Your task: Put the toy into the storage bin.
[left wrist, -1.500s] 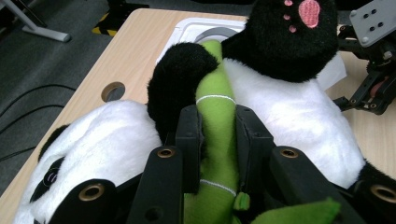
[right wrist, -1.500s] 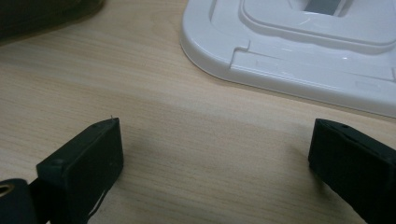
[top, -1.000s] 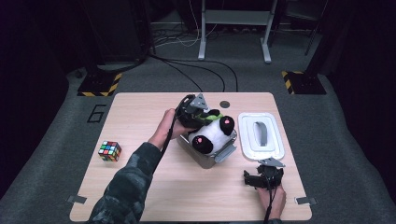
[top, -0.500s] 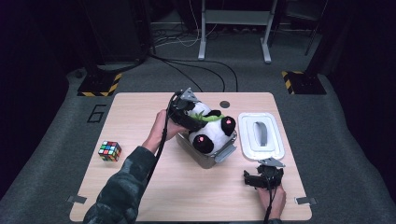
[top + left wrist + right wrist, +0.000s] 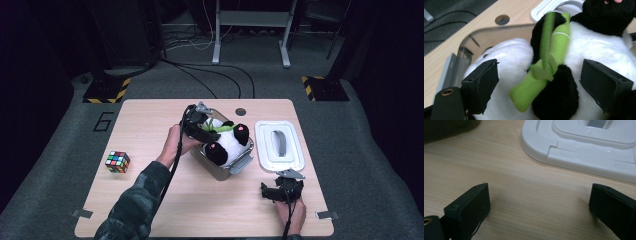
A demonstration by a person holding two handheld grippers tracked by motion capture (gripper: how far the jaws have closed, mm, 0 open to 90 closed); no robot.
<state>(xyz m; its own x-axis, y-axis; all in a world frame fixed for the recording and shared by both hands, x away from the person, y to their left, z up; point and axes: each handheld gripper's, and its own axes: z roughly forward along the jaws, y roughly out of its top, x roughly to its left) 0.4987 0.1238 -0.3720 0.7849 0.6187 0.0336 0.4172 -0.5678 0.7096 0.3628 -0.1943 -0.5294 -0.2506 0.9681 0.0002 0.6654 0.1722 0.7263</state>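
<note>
**Panda in the box, jaws apart**

While the plush panda [image 5: 226, 142] lies in the clear container [image 5: 239, 164] at the middle of the table [image 5: 150, 200], the left gripper [image 5: 204, 131] hangs right over it, jaws spread wide, having just opened, the toy's green bamboo stick [image 5: 541, 72] between them with the pads clear of it. The right gripper [image 5: 279, 191] rests near the table's front edge, jaws wide and empty, just below the white lid [image 5: 279, 146]. A colour cube [image 5: 117, 161] sits well apart at the left.

In the high view the tabletop [image 5: 150, 200] was evenly lit from above while the room beyond its edges lay dim, and in the left gripper view the green plush stalk [image 5: 549, 50] was blurred, its near end soft.
</note>
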